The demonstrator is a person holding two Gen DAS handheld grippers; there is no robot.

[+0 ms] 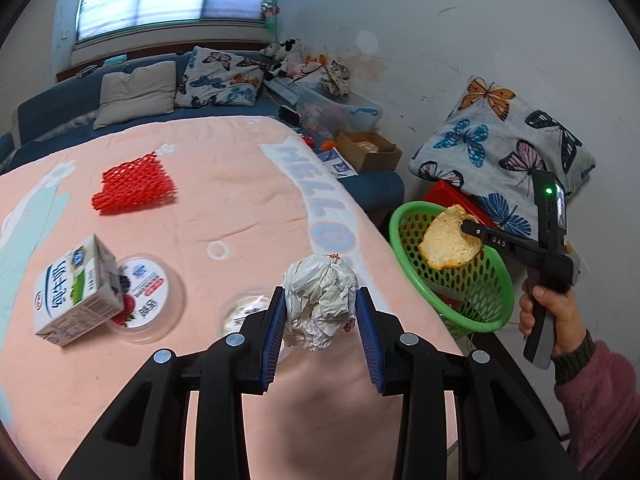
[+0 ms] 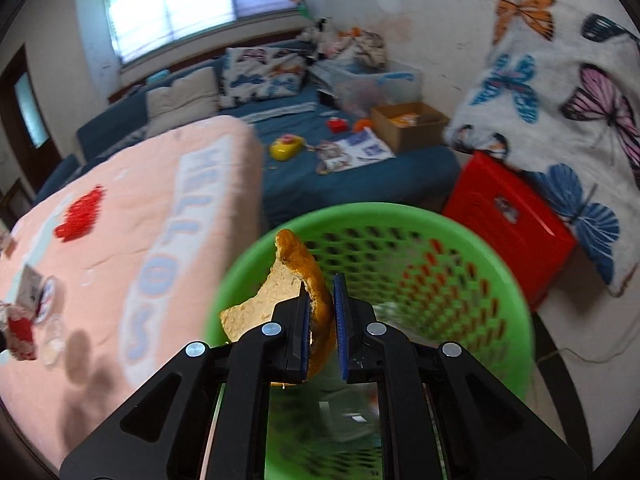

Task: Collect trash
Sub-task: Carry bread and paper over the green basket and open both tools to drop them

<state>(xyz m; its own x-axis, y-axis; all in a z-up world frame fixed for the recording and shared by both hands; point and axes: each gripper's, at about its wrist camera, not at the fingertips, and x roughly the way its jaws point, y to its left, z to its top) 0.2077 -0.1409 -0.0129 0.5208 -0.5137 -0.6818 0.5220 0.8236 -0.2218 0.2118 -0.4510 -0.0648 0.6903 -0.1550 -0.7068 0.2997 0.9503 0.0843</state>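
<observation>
Two grippers are each holding a piece of trash. The left gripper [image 1: 322, 304] is pressing its blue pads [image 1: 276, 332] against the sides of a crumpled paper ball [image 1: 320, 304], holding it above the pink blanket [image 1: 224, 200] near the blanket's right edge. The right gripper [image 2: 322, 320] is clamping a curved piece of orange peel [image 2: 296, 276] between its fingers; in the left wrist view the peel [image 1: 450, 244] is hanging over the rim of the green basket [image 1: 486, 292], which is standing just beside the blanket-covered surface. In the right wrist view the basket [image 2: 496, 264] is sitting directly below the peel, next to a red box [image 2: 508, 216].

On the blanket, a milk carton [image 1: 76, 292] is leaning on a clear plastic lid [image 1: 156, 292], touching it. A red foam net [image 1: 134, 184] is lying well apart from them, farther back. A butterfly-print pillow [image 1: 504, 148] is propped against the wall behind the basket.
</observation>
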